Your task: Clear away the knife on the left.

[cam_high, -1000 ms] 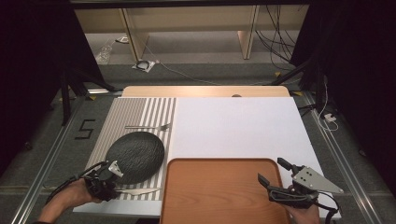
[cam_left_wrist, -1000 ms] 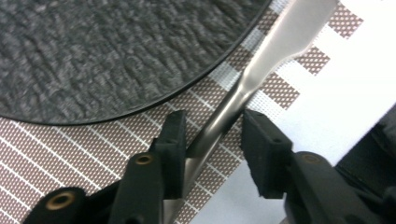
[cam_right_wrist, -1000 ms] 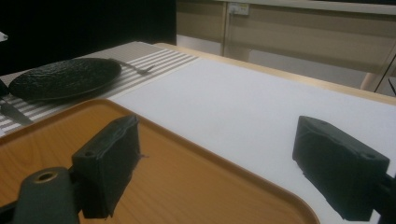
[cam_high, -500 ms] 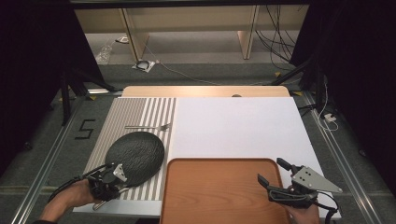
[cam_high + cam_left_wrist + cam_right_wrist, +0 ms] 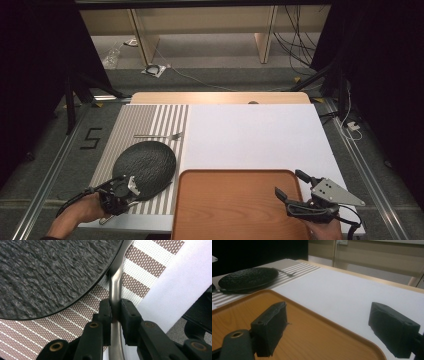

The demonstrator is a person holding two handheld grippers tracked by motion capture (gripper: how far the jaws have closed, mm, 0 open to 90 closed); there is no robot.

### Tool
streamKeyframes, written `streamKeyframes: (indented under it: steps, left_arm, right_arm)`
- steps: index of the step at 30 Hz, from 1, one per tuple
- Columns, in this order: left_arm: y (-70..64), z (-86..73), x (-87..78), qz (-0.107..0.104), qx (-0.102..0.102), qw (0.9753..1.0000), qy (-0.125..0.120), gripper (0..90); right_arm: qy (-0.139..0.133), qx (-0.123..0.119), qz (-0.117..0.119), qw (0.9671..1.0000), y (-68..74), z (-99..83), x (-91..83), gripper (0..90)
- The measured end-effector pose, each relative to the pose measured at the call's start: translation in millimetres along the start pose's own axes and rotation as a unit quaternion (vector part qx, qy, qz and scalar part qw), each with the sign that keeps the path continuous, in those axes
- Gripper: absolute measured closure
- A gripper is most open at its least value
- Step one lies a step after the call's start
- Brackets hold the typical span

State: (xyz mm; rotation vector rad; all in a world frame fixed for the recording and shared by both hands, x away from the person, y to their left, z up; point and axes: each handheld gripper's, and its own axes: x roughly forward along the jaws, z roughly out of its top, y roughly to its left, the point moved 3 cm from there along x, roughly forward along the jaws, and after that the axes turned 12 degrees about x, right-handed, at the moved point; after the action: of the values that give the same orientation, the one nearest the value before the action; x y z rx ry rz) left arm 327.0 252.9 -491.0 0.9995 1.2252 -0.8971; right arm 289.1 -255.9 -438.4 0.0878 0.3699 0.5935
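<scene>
Clamped across its slim steel handle by the left gripper [image 5: 115,315], a silver utensil [image 5: 115,290] was seen running away under the textured round black plate's [image 5: 145,164] near rim; the right gripper [image 5: 294,186] hung wide open, far right.

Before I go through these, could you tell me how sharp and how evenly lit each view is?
High view: table brightly lit, surroundings nearly black, and the left gripper small and soft. Left gripper view: the black plate texture is crisp, the metal handle shows a pale sheen, and the near jaws blur slightly. Right gripper view: dim and warm; the wooden tray is fairly sharp, the background soft.
</scene>
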Motion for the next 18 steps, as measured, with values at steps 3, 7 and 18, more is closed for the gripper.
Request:
streamKeyframes:
  steps: [3, 7, 18]
  left_arm:
    - [-1.1, 1.2, -0.3, 0.004, 0.005, 1.0, 0.004, 79.5]
    - [-3.5, 4.1, -1.0, 0.013, 0.011, 0.9998, 0.005, 79.6]
    - [-10.2, 3.6, -4.5, -0.009, 0.006, 0.9999, -0.004, 79.6]
  right_arm:
    - [0.001, 0.0, 0.0, 1.0, -0.4, 0.1, -0.4, 16.2]
    - [0.003, -0.001, -0.002, 1.0, -0.6, -0.2, 0.2, 16.2]
    - [0.004, 0.004, 0.002, 1.0, -0.7, -1.0, 1.5, 16.2]
